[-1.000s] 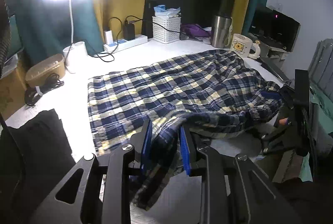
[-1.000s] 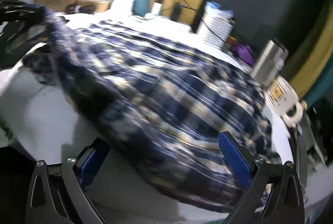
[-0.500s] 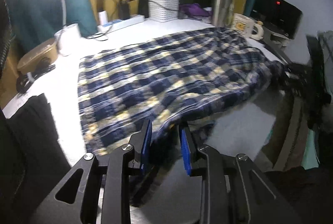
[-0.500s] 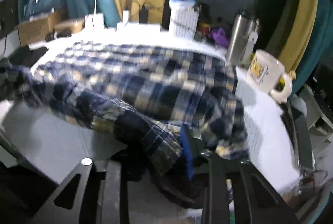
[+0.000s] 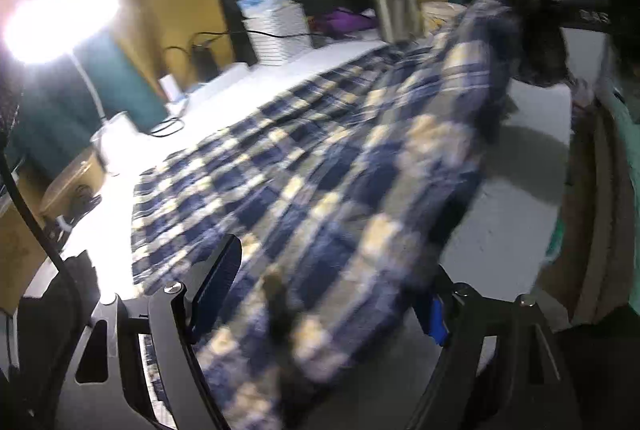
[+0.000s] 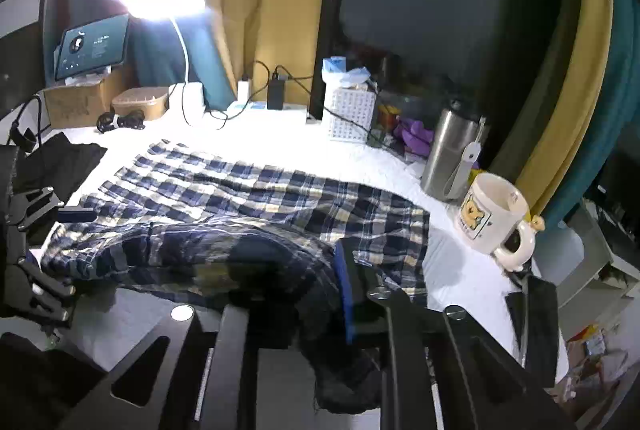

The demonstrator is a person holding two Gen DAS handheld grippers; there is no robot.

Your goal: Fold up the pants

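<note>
Right gripper (image 6: 296, 306) pinches the plaid pants (image 6: 256, 214) edge, lifting it to fold; left gripper (image 5: 332, 294) gapes wide over the cloth.

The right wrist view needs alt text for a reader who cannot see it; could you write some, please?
The right gripper is shut on the near edge of blue-and-cream plaid pants spread over a white table. A cream mug and steel tumbler stand to the right, under a bright lamp.
</note>
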